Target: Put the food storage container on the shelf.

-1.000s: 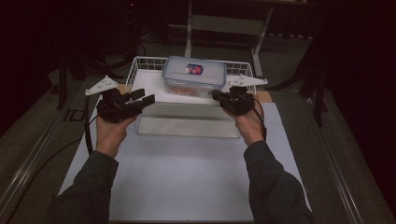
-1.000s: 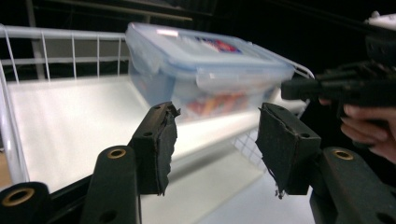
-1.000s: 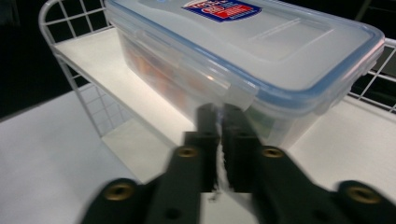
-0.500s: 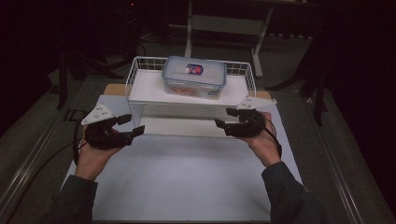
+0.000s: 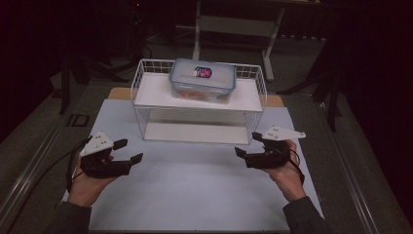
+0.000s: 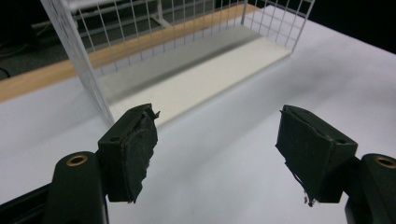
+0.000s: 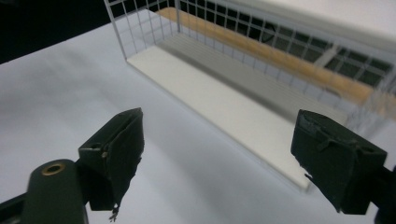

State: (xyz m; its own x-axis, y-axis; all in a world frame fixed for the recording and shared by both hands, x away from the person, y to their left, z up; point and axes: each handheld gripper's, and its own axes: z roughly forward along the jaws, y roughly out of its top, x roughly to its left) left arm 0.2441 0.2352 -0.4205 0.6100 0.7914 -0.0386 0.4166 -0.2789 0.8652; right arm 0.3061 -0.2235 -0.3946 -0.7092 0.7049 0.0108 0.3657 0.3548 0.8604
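two grippers on white mat before wire rack point(image 5: 146, 105): left gripper point(image 5: 127, 151), right gripper point(image 5: 246, 144), jaws just opening, wide apart, nothing between; lidded container point(image 5: 202, 79) on rack top shelf.

We see that each hand-held gripper, the left hand-held gripper point(image 5: 127, 150) and the right hand-held gripper point(image 5: 247, 144), has a black body with two black jaws, topped by a pale grey three-cornered plate, and a dark cable loops away from the left one. Up close, we find the jaw pads point(image 6: 134, 151) black, blocky and frayed at the edges, with a brass-coloured ringed hole point(image 7: 52, 168) behind them. We note dark sleeves point(image 5: 304, 219) at both wrists.
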